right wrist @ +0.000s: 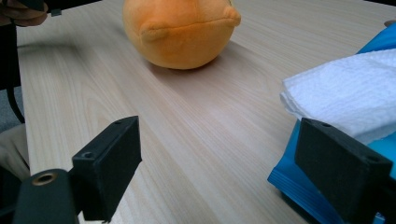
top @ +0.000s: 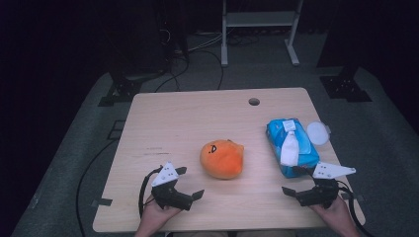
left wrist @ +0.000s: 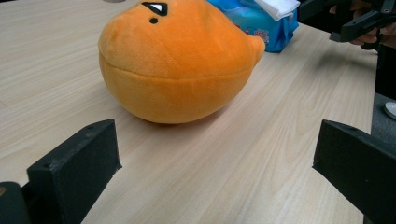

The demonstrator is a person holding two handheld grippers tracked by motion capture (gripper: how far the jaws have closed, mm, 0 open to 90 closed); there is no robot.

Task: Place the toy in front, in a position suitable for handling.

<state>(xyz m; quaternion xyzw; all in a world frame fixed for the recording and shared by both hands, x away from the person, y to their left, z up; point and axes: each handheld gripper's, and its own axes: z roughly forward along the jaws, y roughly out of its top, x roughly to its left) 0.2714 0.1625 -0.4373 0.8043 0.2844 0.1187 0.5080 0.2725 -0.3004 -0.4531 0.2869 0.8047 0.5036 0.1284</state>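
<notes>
Left gripper [top: 190, 183]: jaws wide apart, nothing between them, low over table [top: 168, 118] near front edge. Orange plush toy [top: 222, 158] lies just ahead of it and slightly to its right, squarely in line between jaws in left gripper view [left wrist: 180, 65]; wood gap remains before contact.

Right gripper [top: 289, 191]: jaws spread too, empty. Blue wipes pack [top: 290, 146] sits just ahead on its right-jaw side, white tissue [right wrist: 345, 95] sticking out; long axis runs away from gripper.

Plush farther from right gripper [right wrist: 180, 30], off toward its left. Judgement: left gripper nearer plush, right nearer pack.
</notes>
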